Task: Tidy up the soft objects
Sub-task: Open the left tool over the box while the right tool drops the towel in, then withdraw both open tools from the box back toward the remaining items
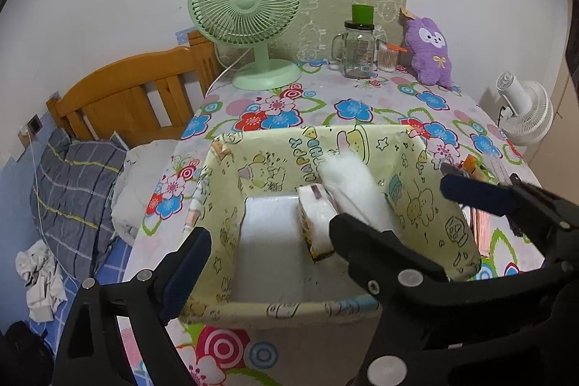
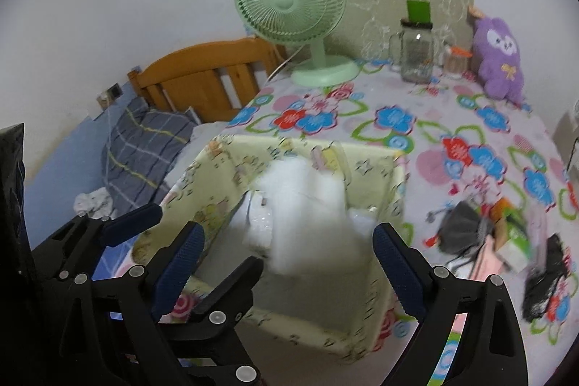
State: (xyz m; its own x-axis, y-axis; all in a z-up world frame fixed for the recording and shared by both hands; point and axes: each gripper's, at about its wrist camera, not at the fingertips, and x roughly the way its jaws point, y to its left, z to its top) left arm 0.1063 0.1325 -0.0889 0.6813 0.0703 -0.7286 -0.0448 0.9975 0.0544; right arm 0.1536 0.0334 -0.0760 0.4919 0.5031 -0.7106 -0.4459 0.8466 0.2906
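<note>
A pale yellow fabric box with cartoon prints stands open on the floral tablecloth. Inside it lie a white fluffy soft thing, blurred in the right wrist view, and a tissue pack. A purple plush toy leans on the wall at the back right. My left gripper hangs open over the box's near left side. The right gripper is open above the near right side. Their fingers overlap, and neither holds anything.
A green desk fan, a glass mug jar with a green lid and a swab jar stand at the back. Pouches and packets lie right of the box. A white fan is beyond the right edge, a bed with a pillow to the left.
</note>
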